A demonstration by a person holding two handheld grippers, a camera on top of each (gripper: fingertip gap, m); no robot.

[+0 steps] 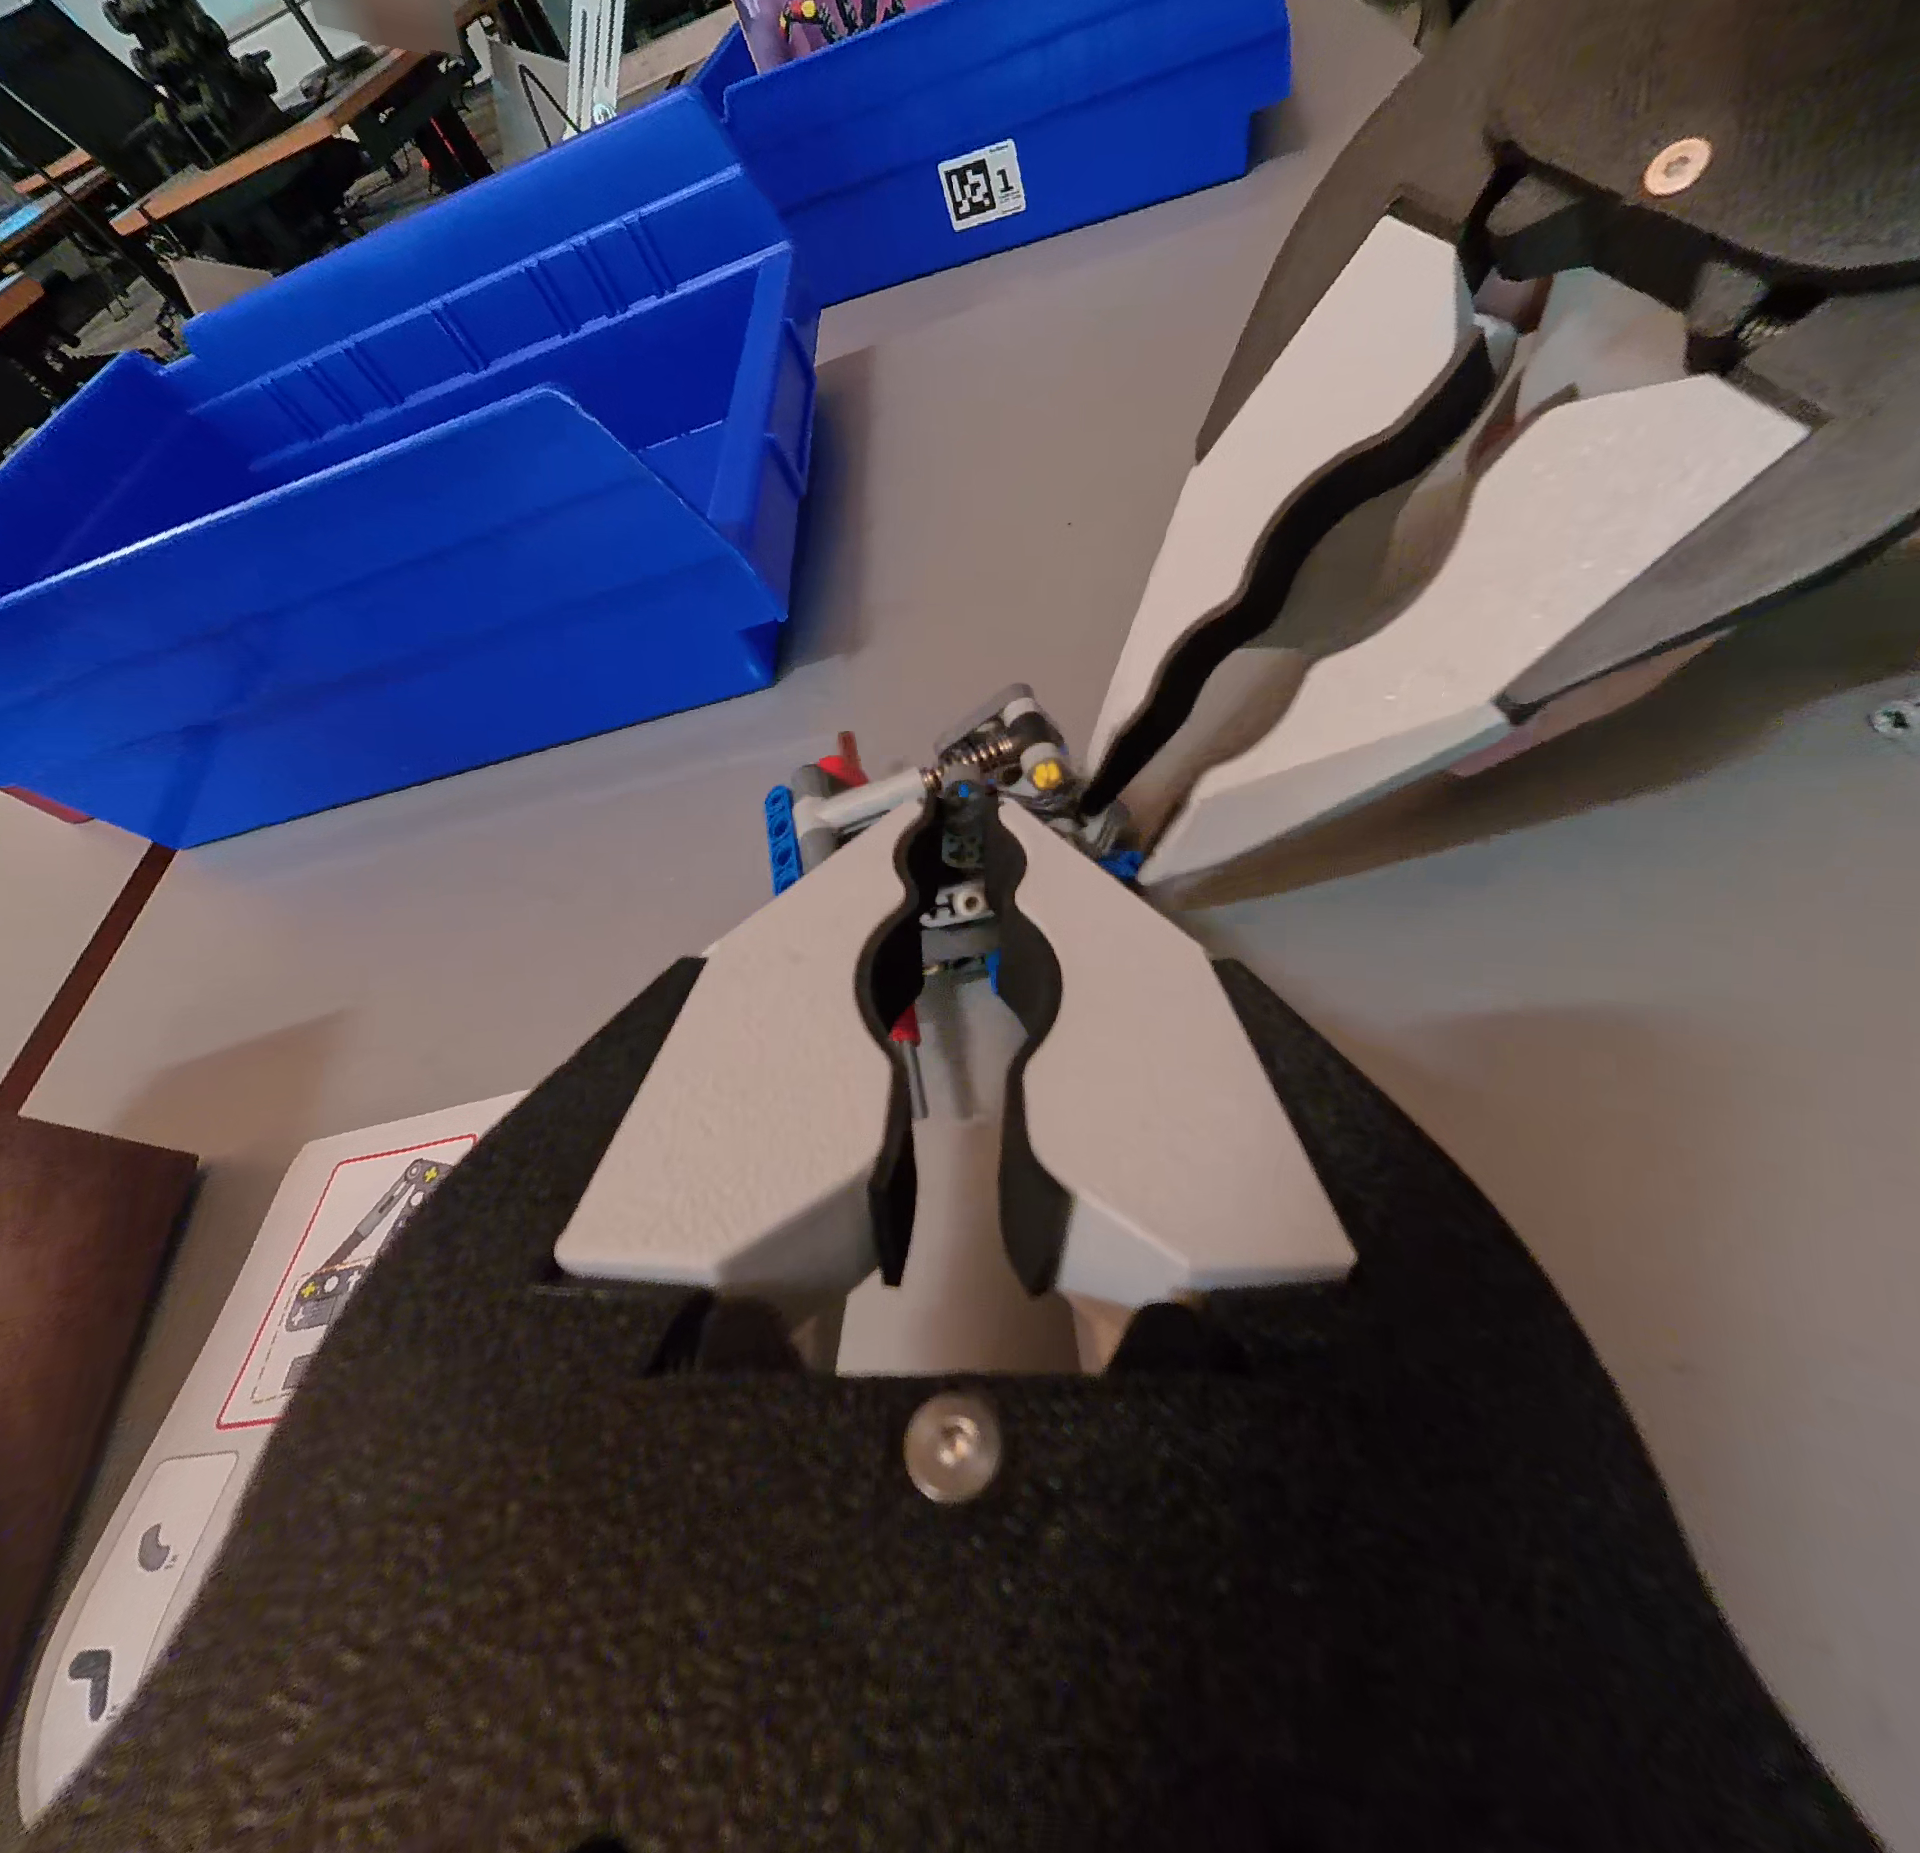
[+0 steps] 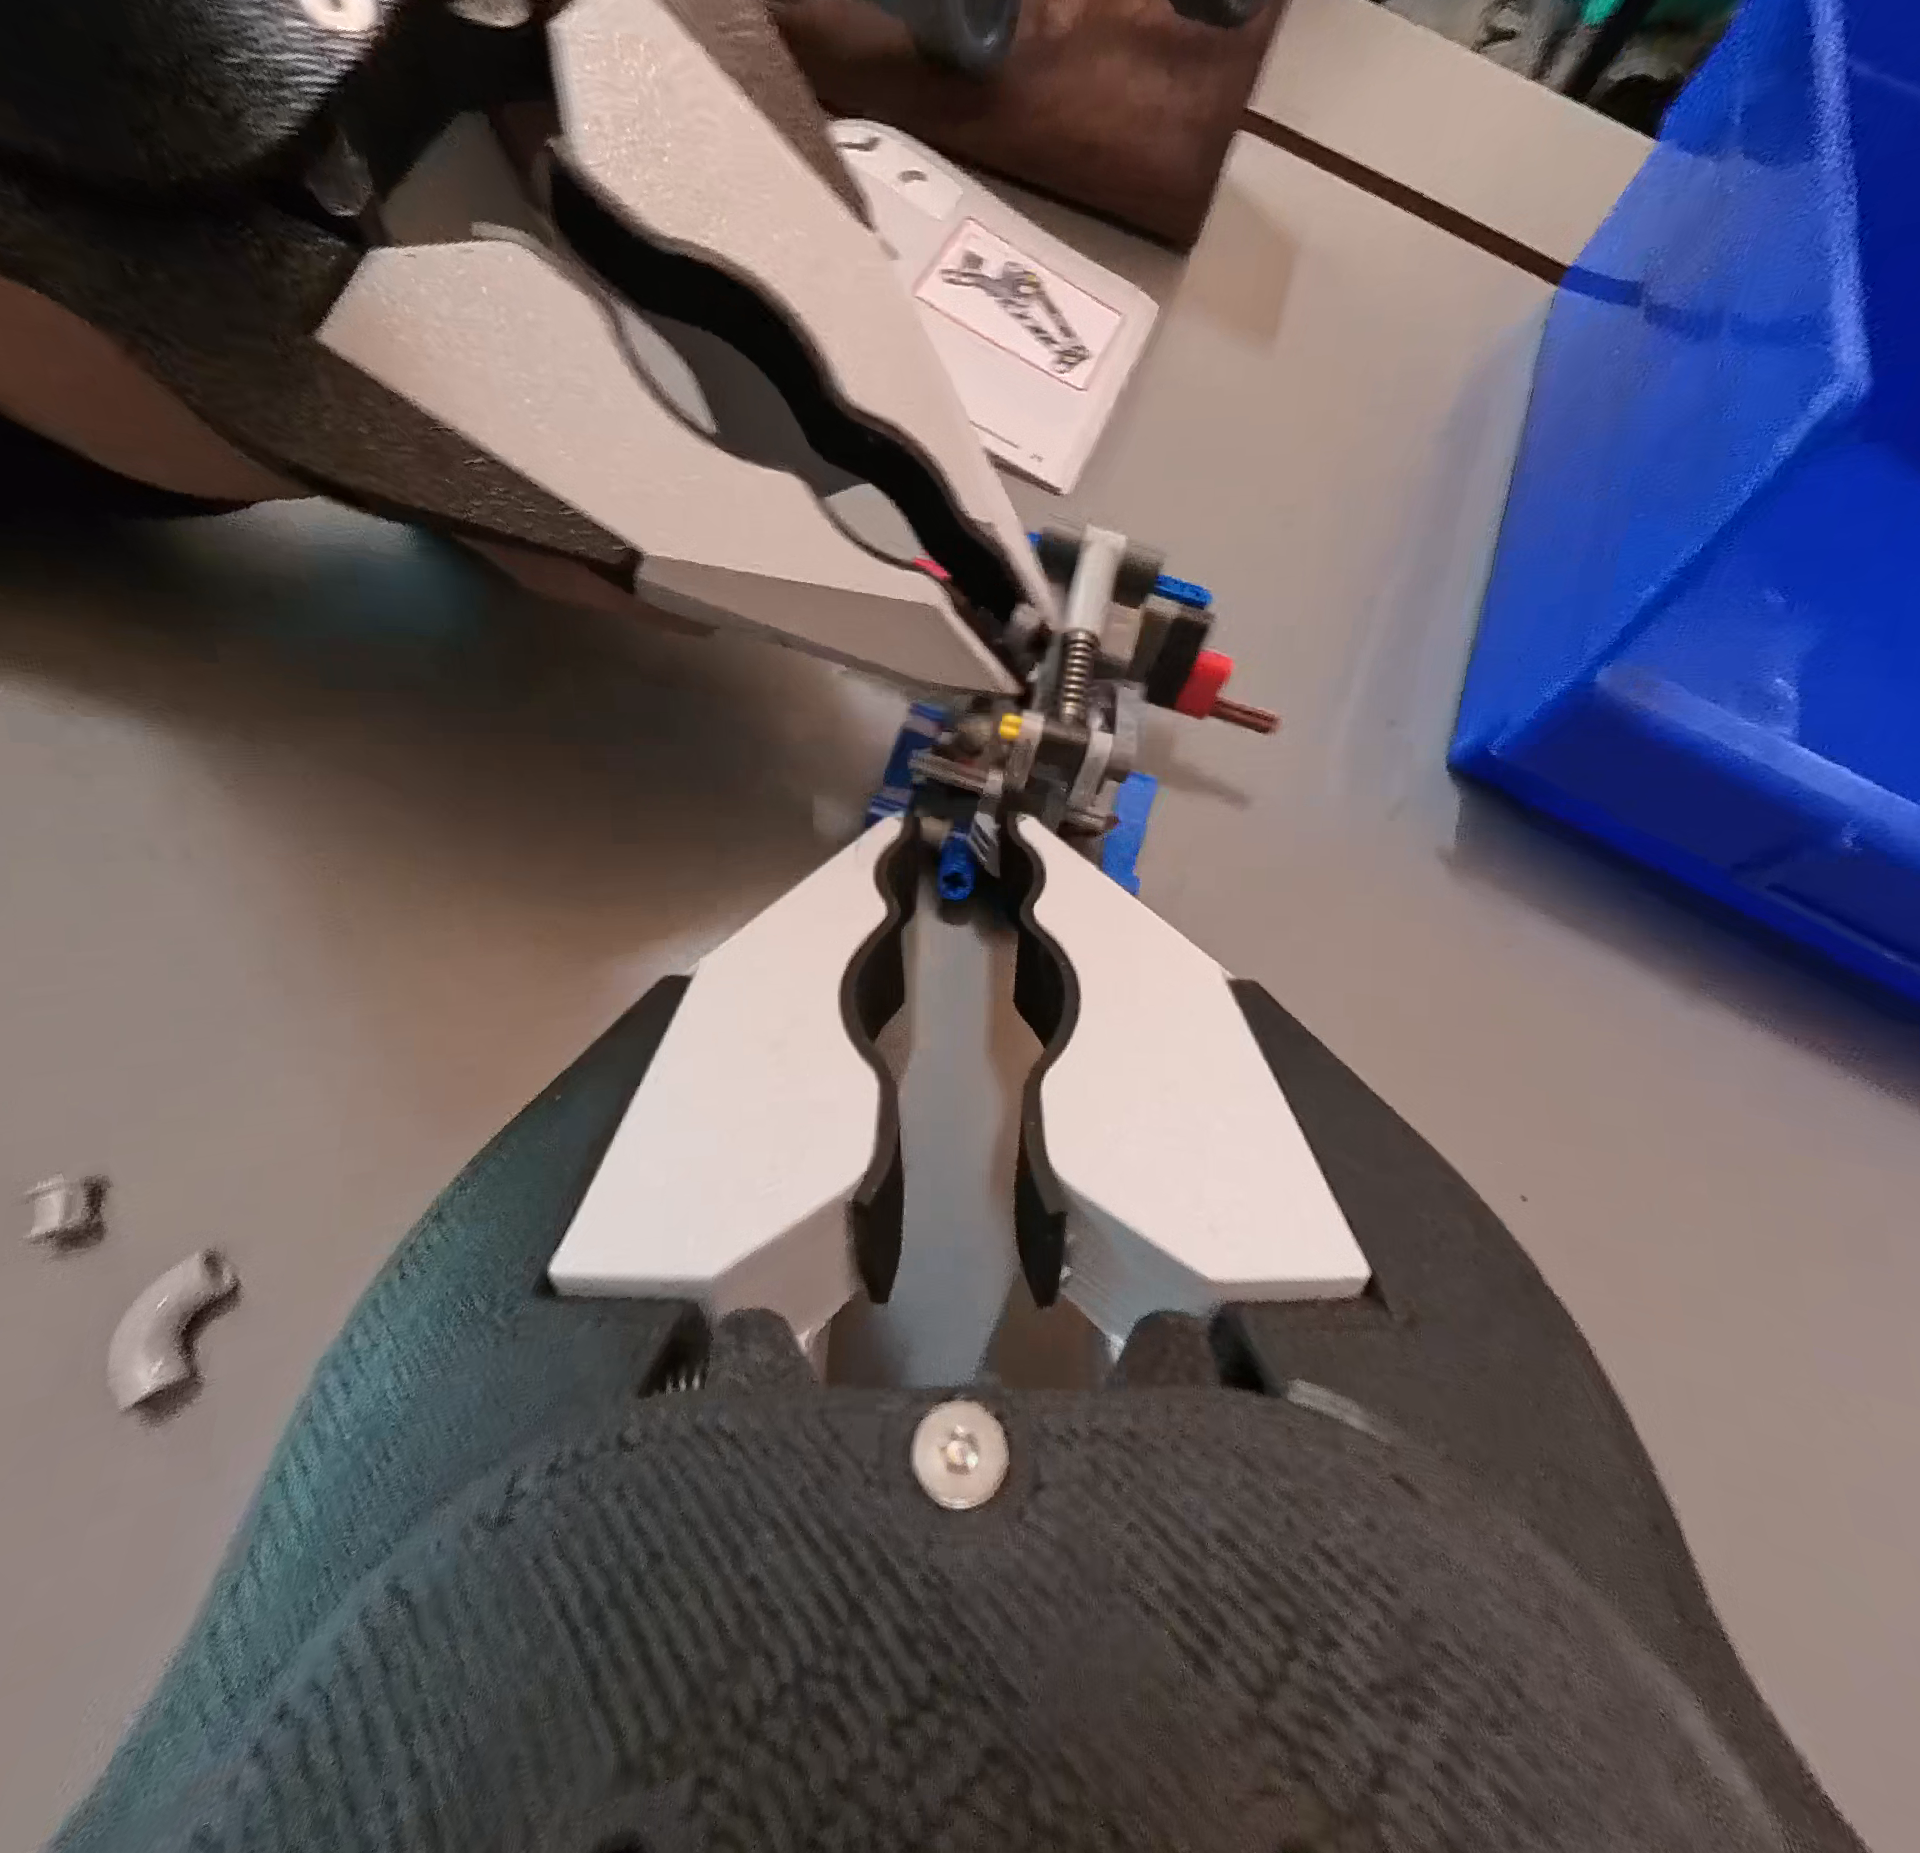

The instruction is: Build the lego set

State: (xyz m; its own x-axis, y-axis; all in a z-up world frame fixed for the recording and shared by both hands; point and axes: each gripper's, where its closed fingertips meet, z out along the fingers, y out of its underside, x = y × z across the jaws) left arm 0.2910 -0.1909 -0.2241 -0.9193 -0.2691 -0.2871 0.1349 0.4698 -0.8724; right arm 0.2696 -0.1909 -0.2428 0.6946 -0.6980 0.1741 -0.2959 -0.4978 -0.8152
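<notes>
Although much of it is masked by gripper fingers in both views, a small brick-built assembly [image 2: 1081, 702] of grey, black and blue parts stands on the grey table [image 2: 416, 920], with a metal coil spring [image 2: 1078, 673] on a pale rod, a yellow stud and a red bush on a dark axle projecting to one side. Its lower half and base are hidden in the left wrist view, and motion blur softens its outline in the right wrist view. The left gripper [image 1: 961, 827] is pinched on a dark part at the top of the assembly, pads pressing from both sides, with more of the assembly showing through the gap behind the tips. The right gripper [image 2: 961, 847] has its tips slightly parted around a blue pin [image 2: 956, 873] at the near side of the assembly; whether the pads press on it cannot be told. The two grippers meet at the assembly from different sides, tips almost touching. Further out, blue bins [image 1: 416, 515] stand well apart behind, an instruction sheet [image 2: 1029, 328] lies partly covered, and two loose grey curved pieces [image 2: 166, 1325] lie near the frame edge.
</notes>
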